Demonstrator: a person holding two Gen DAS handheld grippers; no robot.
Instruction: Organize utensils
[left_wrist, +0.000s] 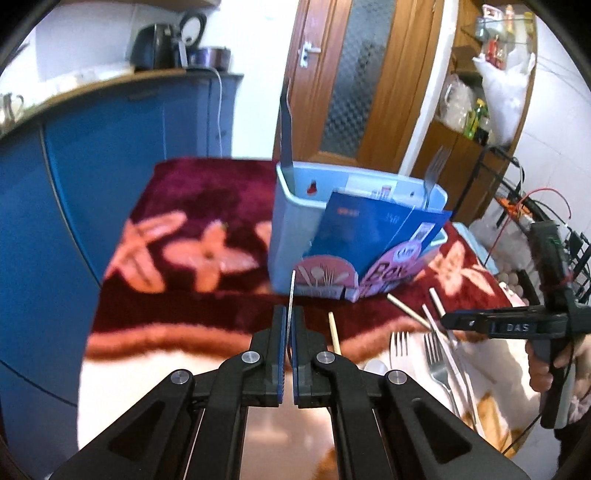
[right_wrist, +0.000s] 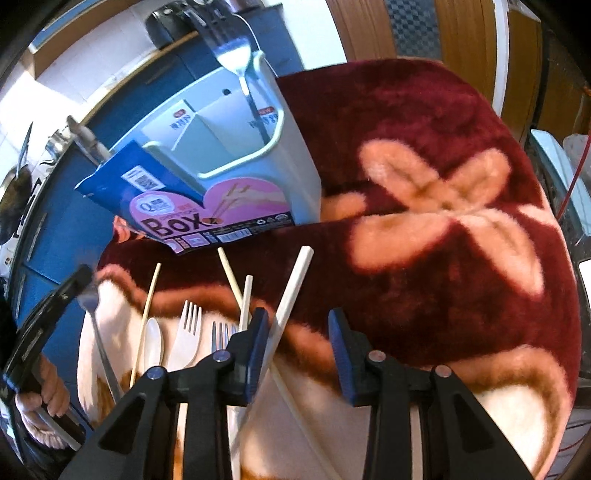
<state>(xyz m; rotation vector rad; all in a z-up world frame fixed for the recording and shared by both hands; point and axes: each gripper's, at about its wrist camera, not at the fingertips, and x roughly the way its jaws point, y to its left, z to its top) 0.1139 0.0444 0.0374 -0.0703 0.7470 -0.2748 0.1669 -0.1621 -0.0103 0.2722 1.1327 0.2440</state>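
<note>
The jaws of the left gripper (left_wrist: 289, 321) are clamped on a thin metal utensil (left_wrist: 291, 291), its blade rising edge-on toward twelve o'clock at the light blue utensil box (left_wrist: 291, 221) on the red flowered blanket (left_wrist: 192, 206). The right gripper (right_wrist: 299, 325) has its jaws apart, a pale chopstick (right_wrist: 291, 291) slanting between them beside the left pad; forks (right_wrist: 188, 332) and a white spoon (right_wrist: 153, 341) lie at ten o'clock.

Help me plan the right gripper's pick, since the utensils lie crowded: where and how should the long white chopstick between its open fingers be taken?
Grip the white chopstick on its bare mid-shaft, coming down from above with the right gripper pads square across it. It lies flat and slanted on the blanket, nearer the left pad, so shifting left a little should centre it. The metal fork lies close on that side.
</note>
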